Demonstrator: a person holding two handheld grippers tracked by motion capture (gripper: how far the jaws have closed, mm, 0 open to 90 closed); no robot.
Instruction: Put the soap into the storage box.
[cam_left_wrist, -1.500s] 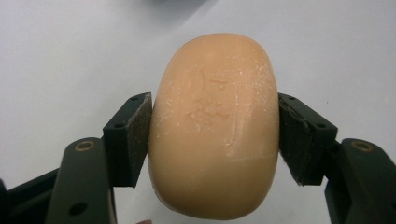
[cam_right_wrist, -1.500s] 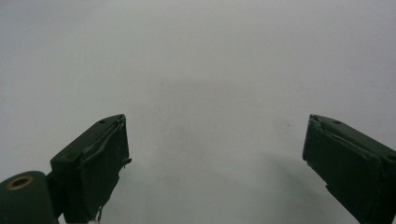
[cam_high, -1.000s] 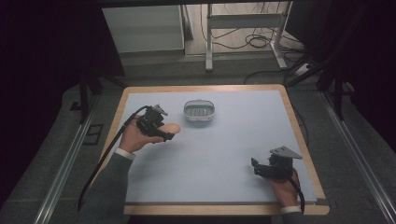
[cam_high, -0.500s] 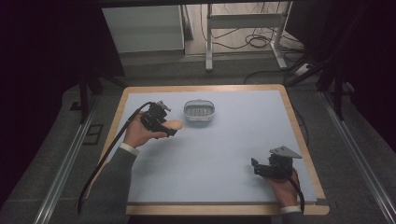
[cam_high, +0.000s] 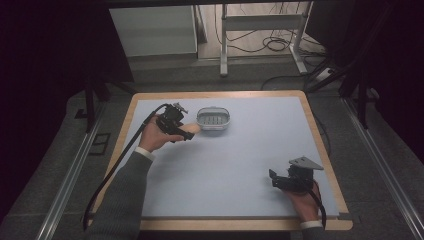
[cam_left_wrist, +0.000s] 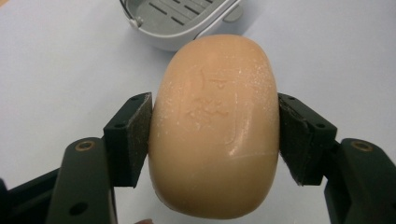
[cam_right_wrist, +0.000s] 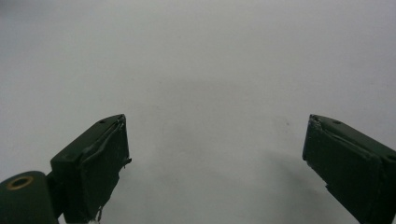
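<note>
A peach-coloured bar of soap (cam_left_wrist: 215, 123) is clamped between the pads of my left gripper (cam_left_wrist: 215, 133), which is shut on it. In the high view that left gripper (cam_high: 186, 131) holds the soap (cam_high: 192, 129) just left of a grey slotted soap dish (cam_high: 213, 119) at the back middle of the blue mat. The dish (cam_left_wrist: 180, 18) lies close ahead in the left gripper view. My right gripper (cam_high: 273, 178) rests near the mat's front right corner. Its jaws stand wide open over bare mat (cam_right_wrist: 215, 158).
A light blue mat (cam_high: 235, 165) covers the wooden table, whose rim (cam_high: 330, 150) runs close to the right hand. A black cable (cam_high: 117, 165) trails from the left gripper along the person's left sleeve. Behind the table are a desk frame and floor cables.
My left gripper has carried the soap right and a little farther back, closer to the dish. The right gripper has stayed put.
</note>
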